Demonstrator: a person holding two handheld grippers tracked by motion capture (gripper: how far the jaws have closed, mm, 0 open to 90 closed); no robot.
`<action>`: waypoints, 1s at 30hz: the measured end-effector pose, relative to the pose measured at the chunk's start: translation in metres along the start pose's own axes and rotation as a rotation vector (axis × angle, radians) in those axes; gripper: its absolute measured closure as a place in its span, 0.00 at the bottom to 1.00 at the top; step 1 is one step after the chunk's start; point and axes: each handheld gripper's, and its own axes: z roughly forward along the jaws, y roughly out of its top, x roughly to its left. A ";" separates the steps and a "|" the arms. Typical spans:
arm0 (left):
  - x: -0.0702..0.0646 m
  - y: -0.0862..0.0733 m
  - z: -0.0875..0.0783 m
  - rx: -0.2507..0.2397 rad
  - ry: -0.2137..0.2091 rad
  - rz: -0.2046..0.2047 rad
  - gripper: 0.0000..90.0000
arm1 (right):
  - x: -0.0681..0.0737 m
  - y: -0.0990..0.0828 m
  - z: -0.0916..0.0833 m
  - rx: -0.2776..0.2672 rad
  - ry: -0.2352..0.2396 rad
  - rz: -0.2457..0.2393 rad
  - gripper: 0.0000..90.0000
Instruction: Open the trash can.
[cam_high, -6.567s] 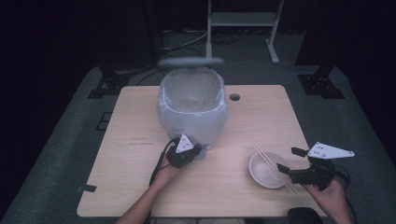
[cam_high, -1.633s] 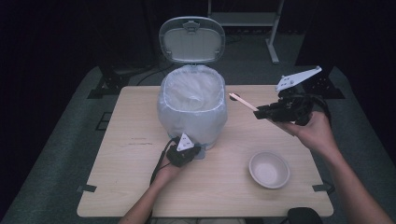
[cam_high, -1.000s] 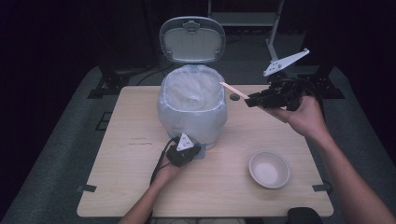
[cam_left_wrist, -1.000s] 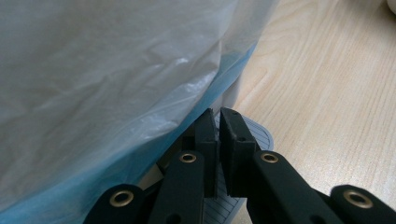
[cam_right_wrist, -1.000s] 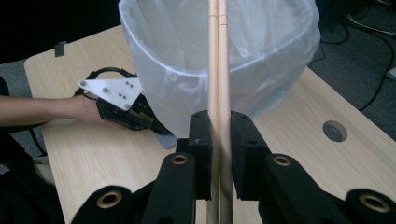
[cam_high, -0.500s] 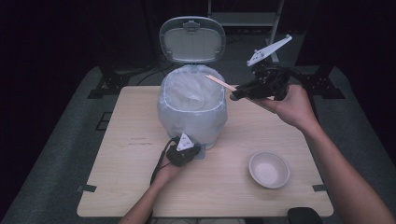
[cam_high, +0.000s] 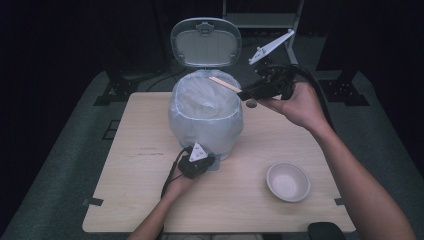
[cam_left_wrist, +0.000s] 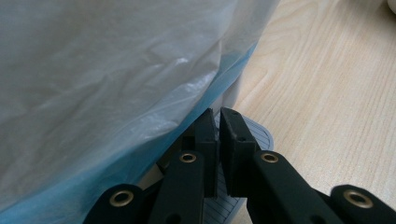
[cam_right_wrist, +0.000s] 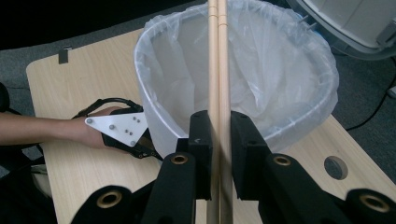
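My right gripper (cam_high: 246, 94) has carried the chopsticks (cam_right_wrist: 217, 88) from beside the bin to over its open mouth, the fingers (cam_right_wrist: 202, 140) clenched on the pair, whose far ends reach out above the liner bag (cam_high: 202, 100). My left gripper (cam_high: 196, 164) presses its nearly closed fingers (cam_left_wrist: 207, 140) down on the grey pedal (cam_left_wrist: 254, 128) at the foot of the bin (cam_high: 206, 117), whose lid (cam_high: 205, 42) stands up. A white bowl (cam_high: 288, 181) sits on the bench (cam_high: 135, 170), well apart.

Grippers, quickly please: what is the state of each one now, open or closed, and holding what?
Left gripper: closed, empty, pressing down on the bin pedal.
Right gripper: closed on the chopsticks, over the open trash bin.
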 end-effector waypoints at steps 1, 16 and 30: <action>0.000 0.000 0.000 0.000 0.000 0.000 0.96 | 0.000 0.002 0.002 -0.001 0.001 -0.003 0.88; -0.001 0.000 0.000 -0.001 0.003 -0.002 0.96 | 0.002 0.026 0.021 0.037 0.008 -0.021 0.88; 0.000 0.000 0.000 -0.001 0.002 -0.002 0.96 | 0.001 0.043 0.045 0.062 0.016 -0.018 0.88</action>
